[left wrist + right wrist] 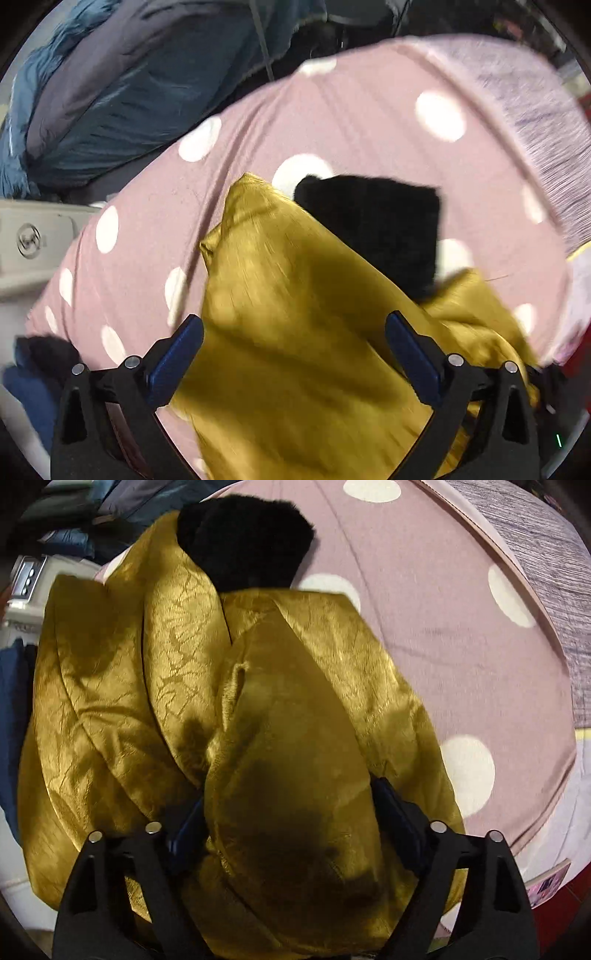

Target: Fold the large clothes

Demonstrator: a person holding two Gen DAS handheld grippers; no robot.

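A shiny mustard-yellow garment [295, 314] with a black furry collar [384, 225] lies on a pink sheet with white dots [351, 122]. My left gripper [295, 339] is open, its blue-padded fingers [177, 354] spread on either side of the yellow fabric. In the right wrist view the garment [184, 664] lies bunched in folds, the black collar [247, 539] at its far end. My right gripper [291, 812] has a thick fold of the yellow fabric between its fingers [395, 812]; I cannot tell whether they clamp it.
A pile of blue and grey bedding [110, 92] lies at the far left. A white appliance [33, 243] stands at the left edge. A lilac ribbed cloth [535, 122] borders the sheet on the right. Dark blue clothes [26, 384] lie at the near left.
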